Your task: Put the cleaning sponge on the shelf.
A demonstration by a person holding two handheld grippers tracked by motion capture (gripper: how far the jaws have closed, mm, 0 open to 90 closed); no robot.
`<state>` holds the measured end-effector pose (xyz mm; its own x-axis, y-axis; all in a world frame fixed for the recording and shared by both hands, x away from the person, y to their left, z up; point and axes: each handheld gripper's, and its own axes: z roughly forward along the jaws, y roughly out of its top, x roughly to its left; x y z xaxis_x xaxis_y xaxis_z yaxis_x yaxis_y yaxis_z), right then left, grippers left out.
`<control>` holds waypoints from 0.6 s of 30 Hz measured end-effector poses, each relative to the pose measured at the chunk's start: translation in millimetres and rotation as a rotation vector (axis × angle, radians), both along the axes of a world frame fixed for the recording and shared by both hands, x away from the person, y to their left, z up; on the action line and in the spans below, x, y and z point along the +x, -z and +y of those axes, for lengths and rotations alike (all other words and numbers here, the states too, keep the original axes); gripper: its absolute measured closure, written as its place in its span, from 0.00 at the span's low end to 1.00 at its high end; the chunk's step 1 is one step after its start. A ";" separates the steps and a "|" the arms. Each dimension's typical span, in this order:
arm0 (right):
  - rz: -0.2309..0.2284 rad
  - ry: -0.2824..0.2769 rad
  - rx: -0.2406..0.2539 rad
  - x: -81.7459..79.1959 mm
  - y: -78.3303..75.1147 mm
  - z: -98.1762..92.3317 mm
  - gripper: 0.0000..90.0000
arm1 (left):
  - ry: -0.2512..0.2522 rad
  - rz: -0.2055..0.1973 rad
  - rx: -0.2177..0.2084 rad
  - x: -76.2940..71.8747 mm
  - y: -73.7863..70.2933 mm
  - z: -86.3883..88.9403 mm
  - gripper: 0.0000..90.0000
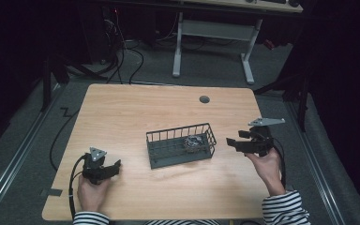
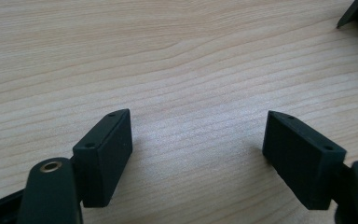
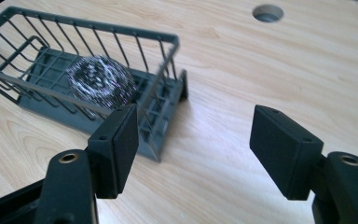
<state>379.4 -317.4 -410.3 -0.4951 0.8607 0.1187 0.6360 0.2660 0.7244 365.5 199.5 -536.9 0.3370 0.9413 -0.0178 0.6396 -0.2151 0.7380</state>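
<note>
A dark grey wire basket sits at the centre of the high view on the wooden table, and a steel wool scouring ball lies inside it toward its right end (its surface glints in the right gripper view). The right gripper is just right of the basket in the high view, jaws apart and empty, not touching it. The left gripper rests at the lower left of the high view, well apart from the basket, jaws spread wide over bare wood.
</note>
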 end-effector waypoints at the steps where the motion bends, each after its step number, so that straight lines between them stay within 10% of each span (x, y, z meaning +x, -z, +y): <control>1: 0.000 0.005 -0.004 -1.5 2.4 -3.7 0.37 | 0.000 0.000 0.000 0.0 0.0 0.0 0.27; 18: 0.036 0.119 0.038 -24.9 59.8 -41.5 0.37 | -0.001 0.000 0.001 0.0 0.0 -0.1 0.27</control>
